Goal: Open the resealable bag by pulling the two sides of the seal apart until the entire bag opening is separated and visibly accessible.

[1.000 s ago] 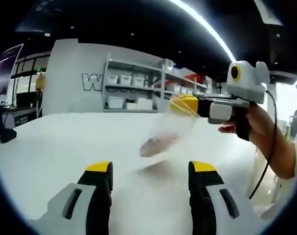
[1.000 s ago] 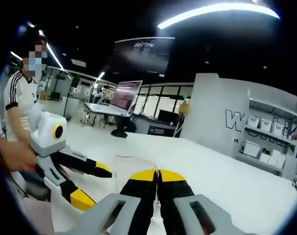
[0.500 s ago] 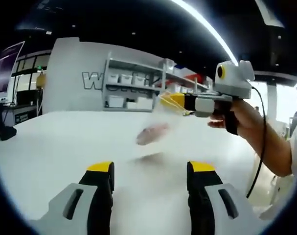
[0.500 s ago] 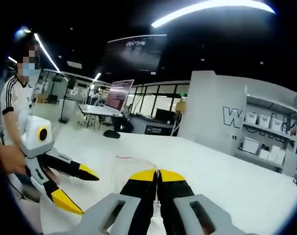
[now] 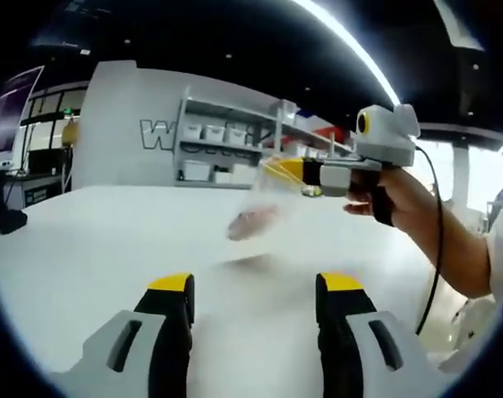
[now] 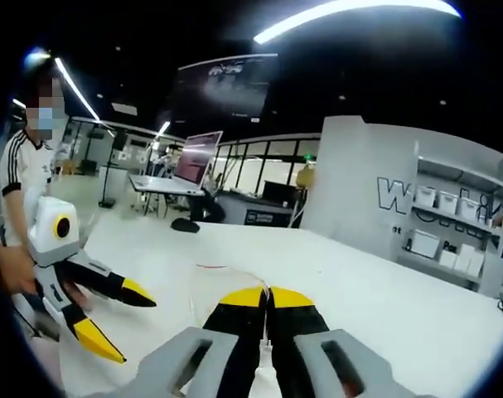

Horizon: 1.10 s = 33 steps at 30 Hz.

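Jaws of right gripper (image 6: 268,292) are seen pressed together w/ the rim of the clear resealable bag (image 5: 263,207) pinched between them; jaws of left gripper (image 5: 255,286) are spread wide apart, nothing between.

In left gripper view the bag is seen hanging in the air at approx 12 o'clock from the left tips, held up off the white table (image 5: 94,240), w/ a pinkish item (image 5: 249,222) blurred inside. Right gripper (image 5: 294,170) comes in at 2 o'clock, clamped on the bag's top edge. In right gripper view a curved bit of the bag's rim w/ a thin red line (image 6: 222,269) is visible at 11 o'clock of the closed tips; left gripper (image 6: 110,319) sits at 9 o'clock, well apart from the bag.

Progress, as judged: early. One side of the seal is gripped; the other side is not yet taken. Whether any of the seal is parted cannot be told — bag too clear and blurred. Left to do: 2nd grip, then pull-apart along the whole mouth.

Further out: shelving w/ bins (image 5: 222,153) at 12 o'clock beyond the table.
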### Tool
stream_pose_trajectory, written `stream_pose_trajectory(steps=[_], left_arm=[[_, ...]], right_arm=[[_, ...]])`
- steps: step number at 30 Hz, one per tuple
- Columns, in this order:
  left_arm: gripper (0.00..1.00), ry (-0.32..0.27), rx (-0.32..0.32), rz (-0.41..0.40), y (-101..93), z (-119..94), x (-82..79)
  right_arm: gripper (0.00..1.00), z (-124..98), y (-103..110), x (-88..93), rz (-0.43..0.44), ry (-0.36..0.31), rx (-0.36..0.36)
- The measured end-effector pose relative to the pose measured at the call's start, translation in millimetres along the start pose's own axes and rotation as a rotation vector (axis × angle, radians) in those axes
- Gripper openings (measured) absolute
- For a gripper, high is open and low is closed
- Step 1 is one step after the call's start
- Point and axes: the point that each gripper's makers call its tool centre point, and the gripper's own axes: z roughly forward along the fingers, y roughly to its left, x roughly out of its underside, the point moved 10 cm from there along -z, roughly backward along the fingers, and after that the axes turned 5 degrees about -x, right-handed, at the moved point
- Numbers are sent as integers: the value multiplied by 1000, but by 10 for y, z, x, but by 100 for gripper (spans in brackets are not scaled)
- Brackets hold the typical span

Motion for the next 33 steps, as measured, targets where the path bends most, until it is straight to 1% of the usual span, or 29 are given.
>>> stream_pose_trajectory(steps=[6, 13, 22, 28, 33], left_arm=[[58, 8, 1, -4, -18, -2, 10], [58, 9, -3, -7, -17, -3, 18], [58, 13, -6, -9, -28, -4, 26], [58, 13, -7, -13, 47, 6, 22], [58, 19, -12, -10, 60, 11, 25]], right_arm=[[0, 44, -86, -13, -7, 2, 6], [0, 121, -184, 41, 17, 4, 8], [0, 152, -215, 84, 41, -1, 7], [0, 193, -281, 95, 46, 3, 13], [0, 246, -356, 94, 51, 0, 18]])
